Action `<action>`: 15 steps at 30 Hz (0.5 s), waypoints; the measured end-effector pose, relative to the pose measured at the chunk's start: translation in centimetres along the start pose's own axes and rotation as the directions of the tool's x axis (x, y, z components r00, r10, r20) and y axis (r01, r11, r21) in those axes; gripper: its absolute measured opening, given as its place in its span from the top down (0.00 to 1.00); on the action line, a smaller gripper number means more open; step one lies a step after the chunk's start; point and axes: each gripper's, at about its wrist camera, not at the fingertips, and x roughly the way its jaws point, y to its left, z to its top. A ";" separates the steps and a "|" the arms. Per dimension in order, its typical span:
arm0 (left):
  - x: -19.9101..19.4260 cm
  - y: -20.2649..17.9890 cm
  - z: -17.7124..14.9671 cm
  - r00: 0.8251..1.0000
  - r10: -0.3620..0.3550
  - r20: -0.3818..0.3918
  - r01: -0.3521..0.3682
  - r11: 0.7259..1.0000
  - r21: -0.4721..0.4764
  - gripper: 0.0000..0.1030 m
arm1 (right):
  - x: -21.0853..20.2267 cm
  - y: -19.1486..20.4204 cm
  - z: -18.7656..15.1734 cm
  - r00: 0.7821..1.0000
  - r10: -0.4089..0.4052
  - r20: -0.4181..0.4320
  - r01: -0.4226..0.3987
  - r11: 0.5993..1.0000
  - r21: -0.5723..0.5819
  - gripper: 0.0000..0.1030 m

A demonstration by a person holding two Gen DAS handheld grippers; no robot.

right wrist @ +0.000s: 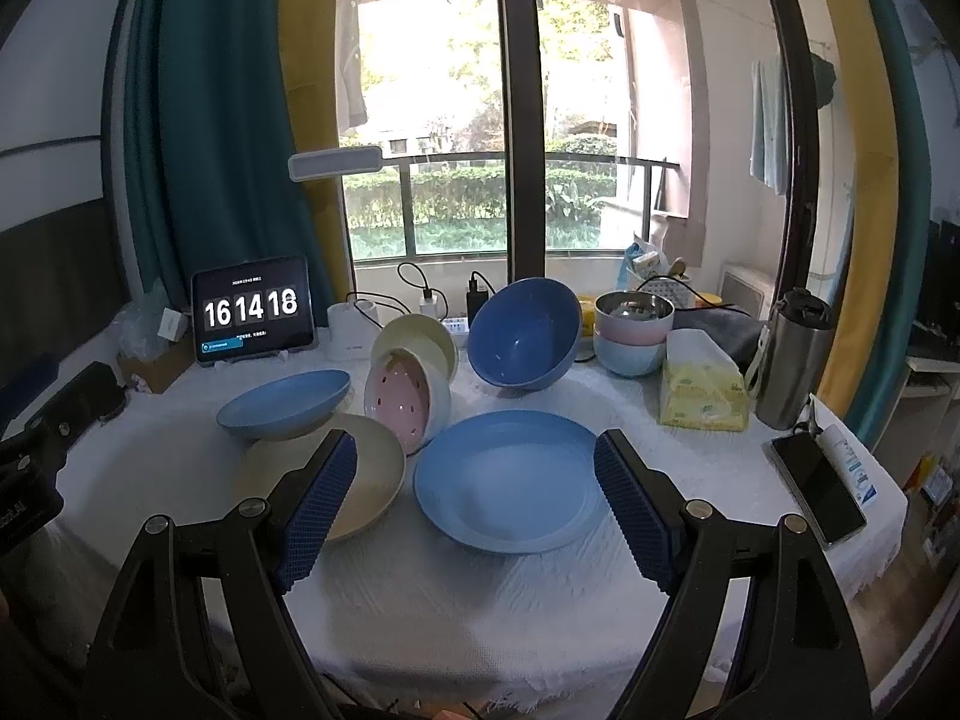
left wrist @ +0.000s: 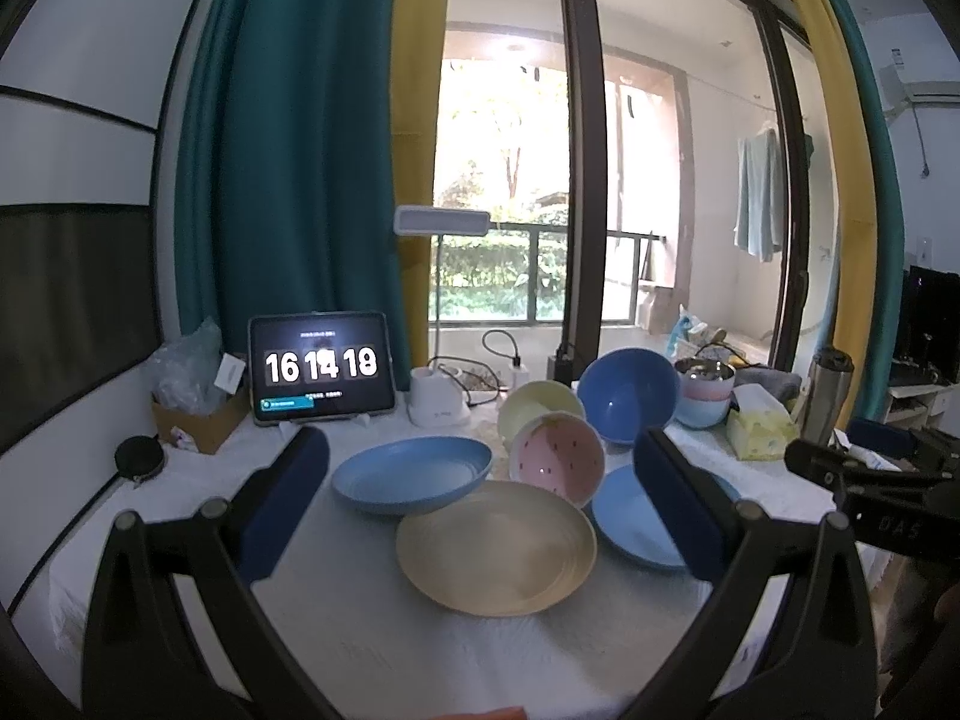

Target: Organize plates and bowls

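- Left gripper [left wrist: 480,492]: nearest the left wrist camera, fingers spread wide and holding nothing, above the near part of the white-clothed table [left wrist: 180,498].
- Right gripper [right wrist: 477,501]: fingers likewise wide apart and empty, framing the flat blue plate [right wrist: 504,480].
- Tablet [right wrist: 252,312]: far left, propped upright, showing 16 14 18.
- Tilted blue plate [right wrist: 285,402]: left of centre, its near edge resting on the cream plate [right wrist: 372,474], which lies flat on the cloth.
- Pink dotted bowl [right wrist: 402,399]: centre, tipped on its side with the opening towards the camera, leaning against a cream bowl [right wrist: 420,333] behind it.
- Flat blue plate: right of centre, near, lying level on the cloth just beside the cream plate.
- Large blue bowl [right wrist: 525,339]: far centre-right, tilted on its side.
- Stacked bowls [right wrist: 633,330]: far right, upright; a metal one sits on top of pink and pale blue ones.
- Tissue box [right wrist: 702,387]: right, yellow.
- Steel flask [right wrist: 795,360]: right, upright.
- Phone [right wrist: 819,489]: right table edge, lying flat.
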 end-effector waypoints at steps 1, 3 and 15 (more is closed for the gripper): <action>0.1 -0.1 -0.1 1.000 -0.001 -0.002 0.001 1.000 0.001 0.00 | 0.1 0.0 0.0 1.000 0.001 -0.001 -0.001 1.000 0.000 0.18; 0.3 -0.2 -0.2 1.000 -0.001 -0.010 0.001 1.000 0.005 0.00 | 0.2 -0.1 0.0 1.000 0.004 -0.001 -0.004 1.000 0.003 0.18; 3.9 -0.7 -1.8 0.994 0.009 -0.111 -0.008 1.000 0.006 0.00 | 4.0 -1.0 -0.8 0.996 0.020 -0.083 -0.018 0.999 0.026 0.18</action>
